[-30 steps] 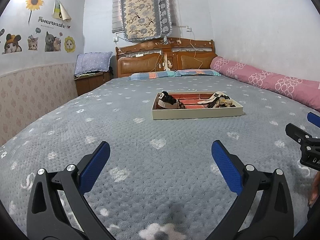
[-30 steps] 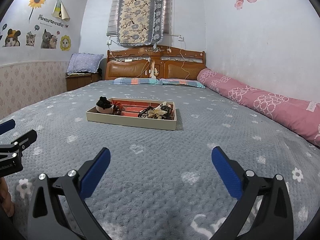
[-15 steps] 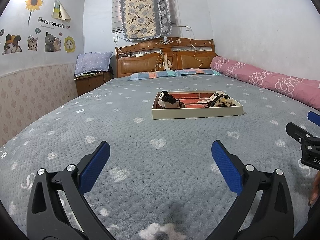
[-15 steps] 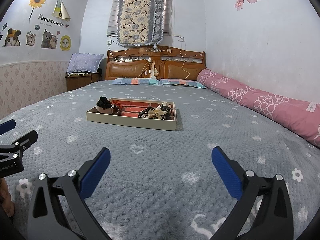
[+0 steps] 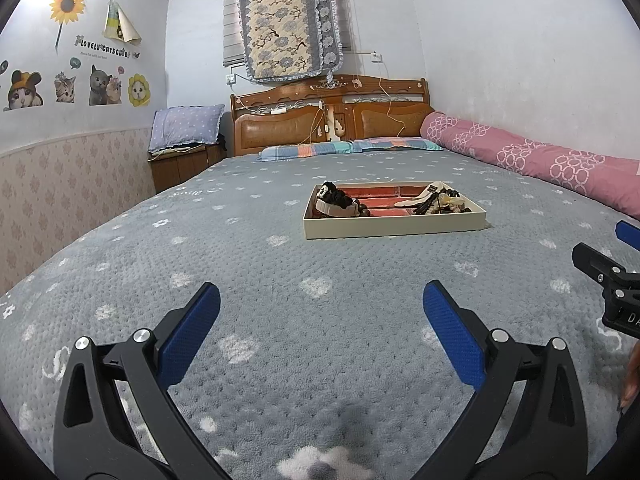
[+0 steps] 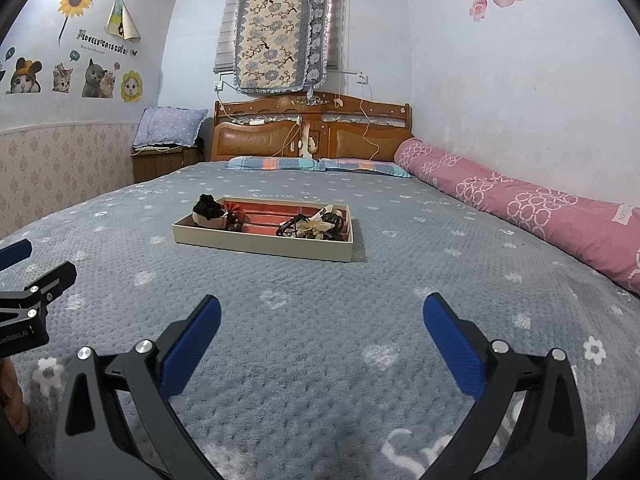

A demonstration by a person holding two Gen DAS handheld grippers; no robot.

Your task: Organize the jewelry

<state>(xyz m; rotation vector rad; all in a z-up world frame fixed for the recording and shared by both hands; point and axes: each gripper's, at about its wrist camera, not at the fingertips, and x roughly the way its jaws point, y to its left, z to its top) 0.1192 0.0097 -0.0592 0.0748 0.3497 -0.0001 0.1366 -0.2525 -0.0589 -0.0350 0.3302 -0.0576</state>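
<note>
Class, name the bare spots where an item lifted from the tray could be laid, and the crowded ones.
Free: grey blanket between both open grippers and the tray; also the tray's red middle. Crowded: its two ends, piled with accessories.

Home bedroom: bed (image 6: 320, 320) with wooden headboard (image 6: 312, 128); cat wall stickers (image 6: 76, 76) left of headboard.

Upper left of the frame, a wall sticker (image 5: 103, 44) spells "LOVELY CATS CLUB". Lower left in the right wrist view, the left gripper's body (image 6: 18, 334) shows partial lettering "enRobot.AI".
</note>
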